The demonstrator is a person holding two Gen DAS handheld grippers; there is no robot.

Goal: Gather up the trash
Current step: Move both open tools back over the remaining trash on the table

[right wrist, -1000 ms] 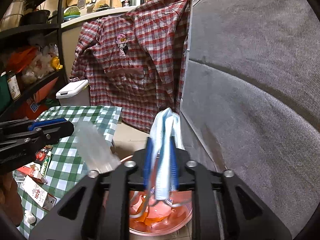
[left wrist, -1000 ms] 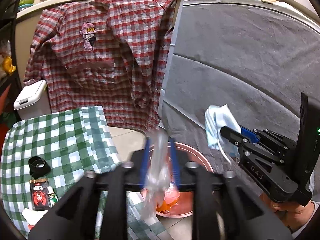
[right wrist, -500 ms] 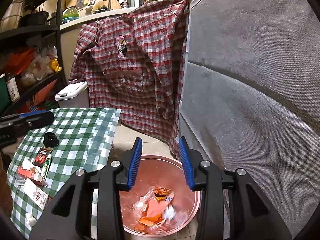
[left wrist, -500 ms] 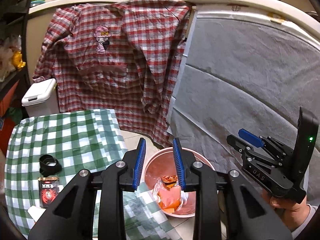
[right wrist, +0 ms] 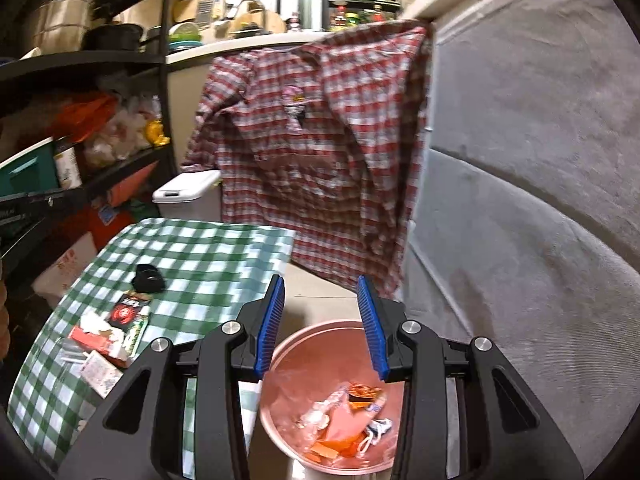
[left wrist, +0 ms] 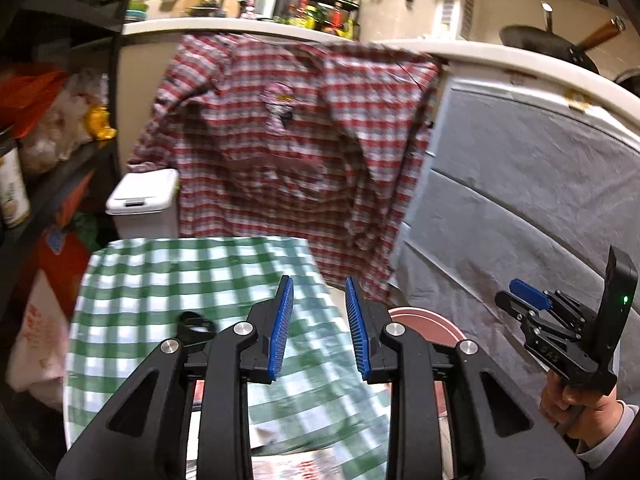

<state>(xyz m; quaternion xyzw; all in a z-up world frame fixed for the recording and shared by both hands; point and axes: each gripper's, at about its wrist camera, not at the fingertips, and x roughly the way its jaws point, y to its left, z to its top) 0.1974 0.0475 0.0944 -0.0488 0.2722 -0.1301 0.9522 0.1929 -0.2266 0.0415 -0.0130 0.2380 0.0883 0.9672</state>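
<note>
Since a second ago both grippers have let go of their loads: the clear plastic scrap that hung from the left gripper and the pale blue face mask in the right gripper are gone from between the pads. The left gripper has swung from over the pink basin to over the green-checked tablecloth.

The left gripper's blue pads stand a narrow gap apart with nothing between them. The right gripper's jaws have just been opening; they stand apart and empty, directly above the basin, which sits on the floor beside the table. Inside the basin lie orange wrappers, crumpled clear plastic and a bit of the mask's blue and white.

More trash remains on the tablecloth: a black ring-shaped object, a black-and-red packet, and red-and-white cartons near the left edge. A red plaid shirt hangs behind, and a white lidded bin stands below it.
</note>
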